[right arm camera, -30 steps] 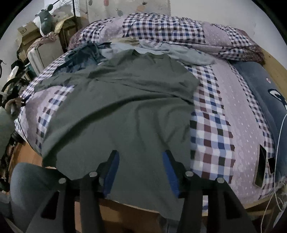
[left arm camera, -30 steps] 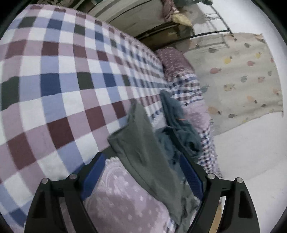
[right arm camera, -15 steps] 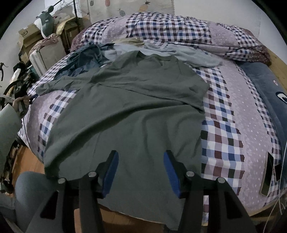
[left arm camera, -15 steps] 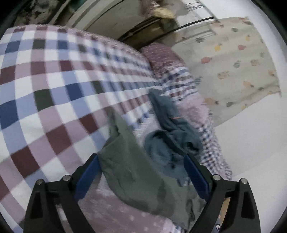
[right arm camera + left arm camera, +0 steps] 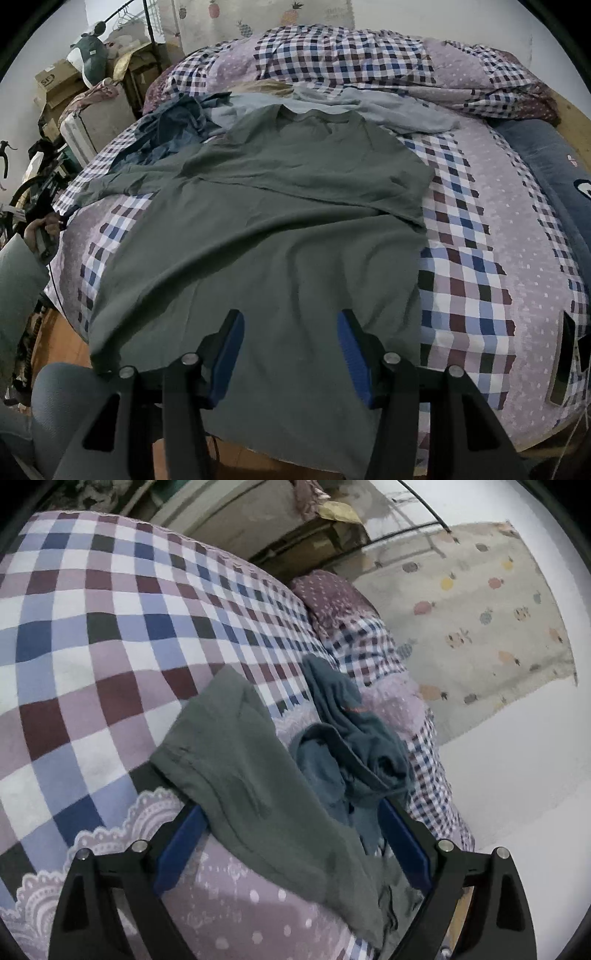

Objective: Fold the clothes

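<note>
A dark green T-shirt lies spread on the checked bed, collar at the far end, right sleeve folded in. My right gripper is open above the shirt's hem, holding nothing. In the left wrist view the shirt's left sleeve lies between the open fingers of my left gripper, low over the bed's left edge; the blue pads stand apart on either side of the sleeve. In the right wrist view the hand holding the left gripper shows at the far left by that sleeve.
A crumpled dark blue garment lies just beyond the sleeve; it also shows at the bed's far left. A light grey garment lies behind the collar. A navy pillow and a phone sit at the right.
My left gripper has shifted along the bed's edge and the sleeve now lies more squarely between its fingers. My right gripper has drawn back slightly and tilted; the shirt has not moved.
</note>
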A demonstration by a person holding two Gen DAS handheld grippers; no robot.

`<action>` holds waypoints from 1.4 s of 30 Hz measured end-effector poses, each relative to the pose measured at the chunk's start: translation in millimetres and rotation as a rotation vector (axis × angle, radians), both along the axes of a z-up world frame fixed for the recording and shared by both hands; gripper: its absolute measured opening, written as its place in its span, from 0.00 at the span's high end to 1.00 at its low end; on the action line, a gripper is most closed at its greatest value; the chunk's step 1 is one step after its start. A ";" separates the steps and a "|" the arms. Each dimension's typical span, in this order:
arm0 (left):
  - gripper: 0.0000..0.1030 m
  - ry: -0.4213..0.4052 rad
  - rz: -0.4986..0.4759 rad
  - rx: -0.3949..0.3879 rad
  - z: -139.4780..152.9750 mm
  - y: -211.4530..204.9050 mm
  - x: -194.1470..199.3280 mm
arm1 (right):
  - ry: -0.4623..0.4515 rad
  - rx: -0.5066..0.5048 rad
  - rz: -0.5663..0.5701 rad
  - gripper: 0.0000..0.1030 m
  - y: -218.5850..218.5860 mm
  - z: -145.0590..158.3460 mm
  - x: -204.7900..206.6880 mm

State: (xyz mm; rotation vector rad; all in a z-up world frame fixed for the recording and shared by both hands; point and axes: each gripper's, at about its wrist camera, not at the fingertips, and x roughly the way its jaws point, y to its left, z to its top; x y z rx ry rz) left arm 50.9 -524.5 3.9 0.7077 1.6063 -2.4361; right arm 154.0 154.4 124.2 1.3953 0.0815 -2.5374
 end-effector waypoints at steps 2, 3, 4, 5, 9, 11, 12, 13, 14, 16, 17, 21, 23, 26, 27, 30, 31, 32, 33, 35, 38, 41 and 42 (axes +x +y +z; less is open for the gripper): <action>0.08 0.008 0.038 0.018 -1.1 -4.8 -2.9 | 0.001 -0.003 0.005 0.46 -1.5 -1.2 -1.4; 0.12 -0.001 0.054 0.003 -0.3 -6.8 -6.0 | 0.001 -0.006 0.008 0.46 -2.2 -1.7 -1.8; 0.24 -0.014 0.071 -0.013 0.4 -8.8 -9.3 | 0.001 -0.008 0.011 0.46 -3.0 -2.0 -1.9; 0.31 -0.048 0.092 -0.030 0.3 -11.4 -13.8 | 0.001 -0.009 0.013 0.46 -4.0 -2.7 -2.4; 0.75 -0.122 0.123 -0.008 -5.1 -16.2 -23.5 | 0.002 -0.016 0.019 0.46 -7.6 -5.7 -5.2; 0.87 -0.126 0.126 -0.015 -1.7 -14.3 -26.0 | 0.004 -0.018 0.024 0.46 -8.9 -6.8 -7.5; 0.93 -0.122 0.124 -0.027 2.1 -12.5 -27.0 | 0.006 -0.019 0.027 0.46 -9.7 -7.3 -9.2; 0.95 -0.108 0.120 -0.042 8.1 -10.0 -28.0 | 0.008 -0.021 0.031 0.46 -10.4 -7.7 -10.8; 0.95 -0.094 0.115 -0.058 14.4 -7.3 -29.1 | 0.011 -0.024 0.034 0.46 -11.4 -7.7 -13.0; 0.96 -0.064 0.095 -0.095 32.8 0.2 -32.5 | 0.022 -0.032 0.040 0.46 -13.4 -6.5 -18.5; 0.97 -0.046 0.078 -0.120 46.4 6.8 -35.8 | 0.032 -0.040 0.045 0.46 -14.0 -5.2 -21.8; 0.97 0.023 -0.011 -0.214 103.5 40.1 -54.1 | 0.089 -0.078 0.069 0.46 -16.0 2.8 -42.4; 0.97 0.066 -0.073 -0.269 139.8 67.4 -67.4 | 0.122 -0.111 0.076 0.46 -14.3 7.6 -56.1; 0.97 0.129 -0.160 -0.345 193.4 117.6 -86.0 | 0.169 -0.174 0.087 0.45 -9.1 13.9 -81.1; 0.97 0.149 -0.188 -0.369 209.7 136.0 -91.3 | 0.185 -0.197 0.092 0.45 -6.9 16.0 -90.6; 0.97 0.220 -0.294 -0.446 260.3 205.8 -107.2 | 0.239 -0.269 0.090 0.44 5.1 19.4 -115.4; 0.97 0.240 -0.334 -0.472 275.2 231.8 -111.4 | 0.253 -0.298 0.083 0.44 10.6 19.6 -122.7; 0.97 0.264 -0.384 -0.497 290.5 263.2 -116.2 | 0.258 -0.328 0.068 0.43 17.8 17.8 -128.6; 0.97 0.281 -0.428 -0.516 301.3 289.7 -119.0 | 0.260 -0.358 0.052 0.43 25.3 15.1 -134.1; 0.97 0.312 -0.531 -0.568 317.2 355.3 -125.9 | 0.252 -0.408 0.027 0.43 42.8 7.3 -141.5; 0.97 0.335 -0.669 -0.628 319.3 444.2 -134.8 | 0.233 -0.447 -0.006 0.43 74.2 -4.9 -145.7; 0.97 0.326 -0.795 -0.670 299.1 527.6 -143.5 | 0.218 -0.483 -0.068 0.43 115.6 -12.1 -150.1; 0.97 0.303 -0.830 -0.668 282.9 549.6 -147.2 | 0.221 -0.505 -0.102 0.43 132.9 -12.4 -150.4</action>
